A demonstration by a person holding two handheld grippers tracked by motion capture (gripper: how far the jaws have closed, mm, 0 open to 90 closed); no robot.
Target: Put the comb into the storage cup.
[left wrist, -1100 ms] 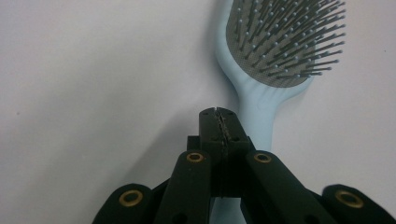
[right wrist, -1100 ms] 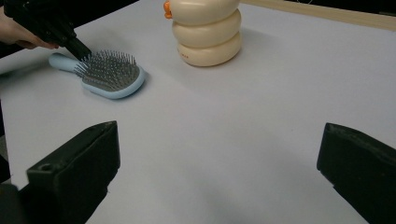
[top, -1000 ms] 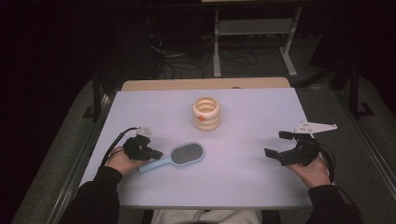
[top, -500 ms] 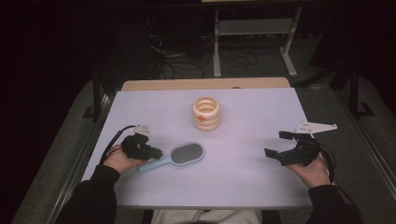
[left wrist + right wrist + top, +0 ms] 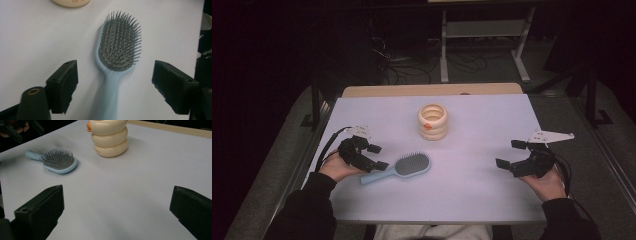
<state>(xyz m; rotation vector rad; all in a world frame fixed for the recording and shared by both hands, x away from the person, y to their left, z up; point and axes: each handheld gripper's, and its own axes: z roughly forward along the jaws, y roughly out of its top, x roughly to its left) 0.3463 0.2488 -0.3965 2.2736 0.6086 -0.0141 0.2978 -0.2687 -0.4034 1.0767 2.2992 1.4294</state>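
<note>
The hairbrush [image 5: 401, 167] lies flat on the table [image 5: 472, 200], left of centre and toward the near edge, bristles up. Its oval head [image 5: 120, 42] points right and slightly far; its pale blue handle [image 5: 110, 97] runs left and near, toward the left gripper [image 5: 376, 156]. In the left gripper view the handle passes up the middle of the gap between the two jaws.

Left gripper: held in the person's left hand [image 5: 334, 167] at the left side of the table, at the handle end of the hairbrush. The jaws stand wide apart, one on each side of the handle. Neither jaw touches the handle; bare table shows between each jaw and the brush. The gripper holds nothing. A cable [image 5: 329, 145] trails from it toward the left table edge.

Right gripper [image 5: 511, 154]: held in the person's right hand [image 5: 548, 182] at the right side of the table, well apart from the hairbrush. The jaws are spread wide with bare table between them; the gripper holds and touches nothing. In the right gripper view the hairbrush [image 5: 56, 160] lies far and left of the jaws.

A cream container [image 5: 433, 121] made of stacked rings stands upright at the centre of the table, on the far side of the hairbrush and clear of it. It carries a small orange part [image 5: 427, 126] on its near side.
</note>
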